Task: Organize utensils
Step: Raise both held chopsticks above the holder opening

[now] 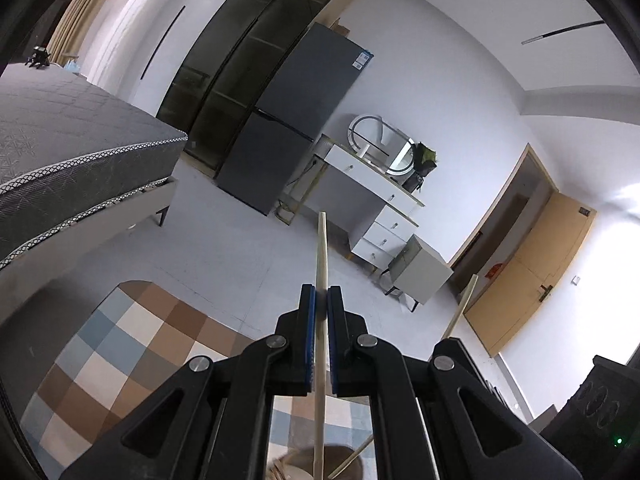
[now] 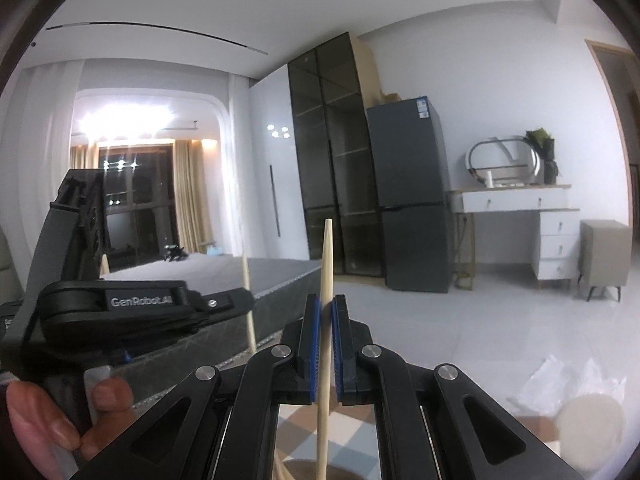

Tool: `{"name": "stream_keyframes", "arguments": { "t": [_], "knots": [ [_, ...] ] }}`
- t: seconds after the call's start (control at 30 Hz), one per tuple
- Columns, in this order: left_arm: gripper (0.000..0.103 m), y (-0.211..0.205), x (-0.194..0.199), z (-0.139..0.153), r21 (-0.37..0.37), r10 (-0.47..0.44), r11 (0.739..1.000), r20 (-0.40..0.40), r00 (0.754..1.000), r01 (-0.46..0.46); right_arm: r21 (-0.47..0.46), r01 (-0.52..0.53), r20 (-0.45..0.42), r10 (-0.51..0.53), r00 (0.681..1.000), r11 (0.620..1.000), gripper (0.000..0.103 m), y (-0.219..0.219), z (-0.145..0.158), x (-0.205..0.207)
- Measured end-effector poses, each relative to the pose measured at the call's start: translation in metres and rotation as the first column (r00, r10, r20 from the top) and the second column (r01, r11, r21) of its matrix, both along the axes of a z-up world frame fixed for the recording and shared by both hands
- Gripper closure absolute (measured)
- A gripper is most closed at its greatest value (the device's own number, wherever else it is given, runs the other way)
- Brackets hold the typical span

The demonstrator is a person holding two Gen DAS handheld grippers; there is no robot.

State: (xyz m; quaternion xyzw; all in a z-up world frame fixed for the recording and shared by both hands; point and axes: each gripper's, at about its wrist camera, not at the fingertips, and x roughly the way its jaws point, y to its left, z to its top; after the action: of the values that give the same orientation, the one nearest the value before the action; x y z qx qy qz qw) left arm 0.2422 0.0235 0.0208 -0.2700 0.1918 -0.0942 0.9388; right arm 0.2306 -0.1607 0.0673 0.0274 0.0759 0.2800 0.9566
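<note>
Chopsticks of pale, slim, round-sectioned wood are what both tools carry: the left tool [image 1: 321, 300] is closed on one pale wooden chopstick [image 1: 321, 248], and the right tool [image 2: 326, 308] is closed on a second pale wooden chopstick [image 2: 326, 256], each stick pinched between blue-lined pads and standing roughly upright, its tapered end well above the pads and its lower length running down between the black linkages. Held this way, near vertical and gripped partway along the shaft, each stick can probably be lowered end-first into the brown round holder [image 1: 320, 464] seen dimly under the left tool, where another thin stick [image 1: 352, 458] already leans; a similar brown rim [image 2: 304, 470] shows below the right tool, likely the same holder, though the view is too blurred to be sure. The sticks look smooth, unvarnished, light and easily twisted in the grip, so a firm, centred pinch makes sense. In the right wrist view the left tool's black body [image 2: 120, 304] sits just beside, the person's hand [image 2: 60, 420] wrapped round its handle. Underneath lies a checked rug of brown, blue and cream squares [image 1: 132, 344]; no bench shows. Beyond are a grey mattress bed [image 1: 72, 136], a dark grey fridge [image 1: 296, 112] and a white dressing desk [image 1: 372, 200].
</note>
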Motion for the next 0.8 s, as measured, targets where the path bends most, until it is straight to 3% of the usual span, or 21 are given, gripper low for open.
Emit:
{"name": "stream_keyframes", "arguments": {
  "t": [0.43, 0.67, 0.8],
  "knots": [
    [0.102, -0.019, -0.018, -0.009, 0.111, 0.01, 0.994, 0.02, 1.0, -0.013, -0.036, 0.002, -0.017, -0.002, 1.0, 0.999, 0.098, -0.009, -0.031, -0.002],
    [0.102, -0.017, -0.02, -0.006, 0.129, 0.04, 0.991, 0.022, 0.999, -0.043, -0.066, -0.009, -0.041, 0.006, 0.999, 0.998, 0.098, -0.011, -0.04, -0.008],
    [0.102, -0.013, -0.014, -0.003, 0.1, 0.04, 0.994, 0.013, 0.999, -0.041, -0.088, -0.026, -0.057, 0.021, 0.998, 0.996, 0.098, -0.009, -0.045, -0.011]
  ]
}}
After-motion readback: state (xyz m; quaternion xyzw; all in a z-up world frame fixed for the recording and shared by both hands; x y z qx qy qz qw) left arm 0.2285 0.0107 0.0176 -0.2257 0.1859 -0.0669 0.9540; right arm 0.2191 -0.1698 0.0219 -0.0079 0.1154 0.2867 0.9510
